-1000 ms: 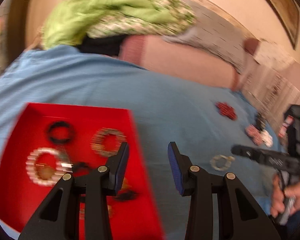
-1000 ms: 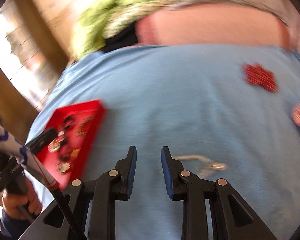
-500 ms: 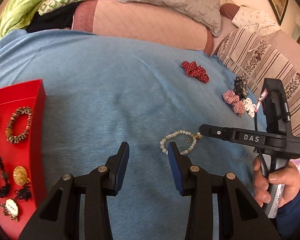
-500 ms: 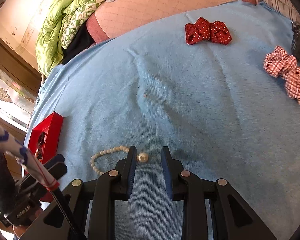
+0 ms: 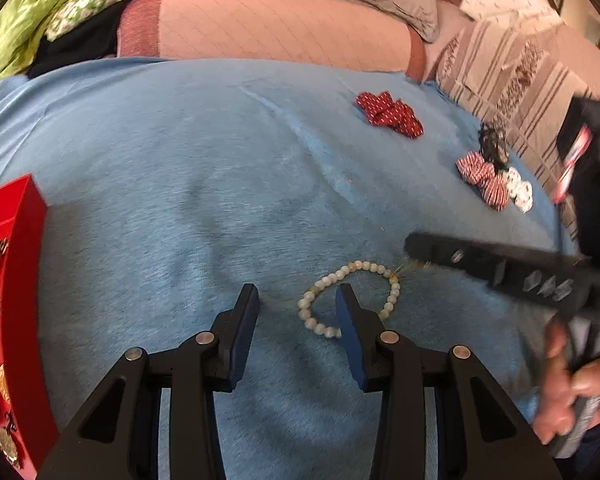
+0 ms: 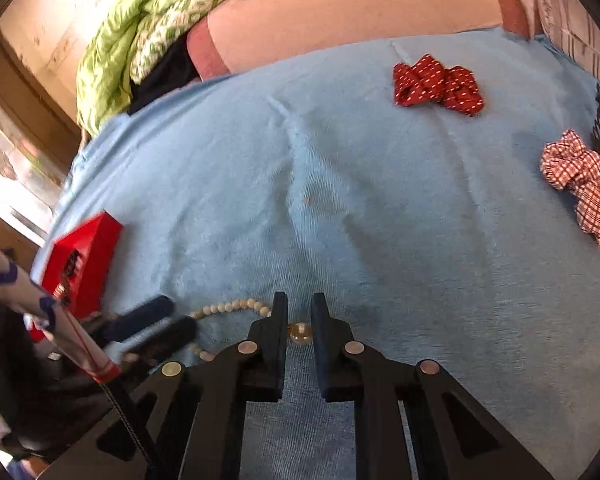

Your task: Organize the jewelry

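A pearl bracelet (image 5: 364,267) lies on the blue bedspread (image 5: 220,160). My left gripper (image 5: 296,300) is open just above it. The near-left beads sit between its jaws, and its right finger (image 5: 350,320) stands inside the loop. My right gripper (image 6: 300,308) is closing. Its narrow gap holds the bracelet's large pearl charm (image 6: 300,333), and the pads look to touch it. In the left wrist view the right gripper (image 5: 412,246) shows blurred at the bracelet's far right end. The red tray (image 5: 18,216) with several jewelry pieces sits at the left, also in the right wrist view as the red tray (image 6: 88,248).
On the bedspread at the back right lie a red dotted bow (image 5: 390,114), a red checked scrunchie (image 5: 482,178), a black hair piece (image 5: 492,144) and a white dotted one (image 5: 518,192). Pillows and a green blanket (image 5: 40,12) line the far edge. A hand (image 5: 568,392) holds the right gripper.
My left gripper swung right, from over the red tray to the pearl bracelet. My right gripper came down onto the bracelet and its jaws narrowed around the pearl charm.
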### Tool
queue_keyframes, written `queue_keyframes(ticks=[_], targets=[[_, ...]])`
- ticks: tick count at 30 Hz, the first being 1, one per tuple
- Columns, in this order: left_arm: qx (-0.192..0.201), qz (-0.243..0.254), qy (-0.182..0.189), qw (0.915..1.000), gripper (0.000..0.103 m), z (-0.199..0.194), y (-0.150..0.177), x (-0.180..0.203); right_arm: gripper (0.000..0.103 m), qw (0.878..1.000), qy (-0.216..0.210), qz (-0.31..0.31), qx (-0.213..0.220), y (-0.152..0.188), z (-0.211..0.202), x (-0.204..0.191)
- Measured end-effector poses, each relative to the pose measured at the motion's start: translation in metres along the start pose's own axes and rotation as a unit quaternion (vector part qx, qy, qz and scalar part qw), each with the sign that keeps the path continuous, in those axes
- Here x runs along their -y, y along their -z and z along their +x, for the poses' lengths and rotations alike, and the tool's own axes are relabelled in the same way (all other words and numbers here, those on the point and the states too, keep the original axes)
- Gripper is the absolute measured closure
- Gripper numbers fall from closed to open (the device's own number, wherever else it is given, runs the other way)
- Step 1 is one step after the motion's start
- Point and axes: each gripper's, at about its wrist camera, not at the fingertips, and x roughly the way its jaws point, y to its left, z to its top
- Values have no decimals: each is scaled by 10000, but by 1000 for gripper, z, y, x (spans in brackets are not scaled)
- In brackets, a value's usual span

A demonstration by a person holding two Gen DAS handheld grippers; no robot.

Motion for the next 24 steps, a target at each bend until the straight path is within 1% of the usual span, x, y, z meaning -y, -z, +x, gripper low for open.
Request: queue_keyframes(ticks=[2, 3, 4, 5, 6, 7, 9, 11, 13, 16, 19, 20, 22, 24], targets=[[-3, 174, -96, 9998, 64, 6, -1, 7, 91, 9998, -136, 91, 152, -2, -10, 4], [-5, 318, -222, 9992, 66, 8, -1, 12, 91, 9995, -195, 112, 222, -4, -14, 5], [11, 422, -338, 9985, 70, 9, -1, 15, 91, 9991, -251, 138, 305, -5, -19, 6], [28, 540, -479, 9974, 82, 11, -1, 19, 91, 9989, -270, 152, 346, -7, -22, 5], [30, 629, -529, 9966, 94, 11, 0, 21, 90, 9986, -303, 169, 390, -8, -25, 6], [33, 696, -566, 9960, 98, 11, 0, 22, 90, 9985, -319, 176, 400, -10, -25, 3], [67, 811, -634, 9947, 98, 8, 1, 25, 90, 9982, -352, 193, 445, -12, -28, 1], [171, 755, -503, 9957, 98, 2, 0, 25, 90, 9978, -383, 197, 509, -13, -31, -1], [403, 667, -341, 9964, 98, -11, -3, 23, 90, 9973, -436, 187, 560, -16, -36, -1], [845, 534, -180, 9948, 98, -37, -8, 19, 90, 9967, -473, 150, 640, -17, -41, -5], [1215, 413, -127, 9917, 98, -60, -11, 14, 90, 9959, -551, 62, 715, -18, -45, -13], [1334, 376, -160, 9902, 98, -68, -11, 11, 90, 9957, -574, 16, 729, -18, -46, -17], [1458, 332, -197, 9886, 98, -78, -11, 8, 90, 9951, -624, -104, 763, -17, -47, -27], [1574, 298, -307, 9866, 98, -87, -9, 3, 90, 9945, -678, -216, 773, -17, -47, -36]])
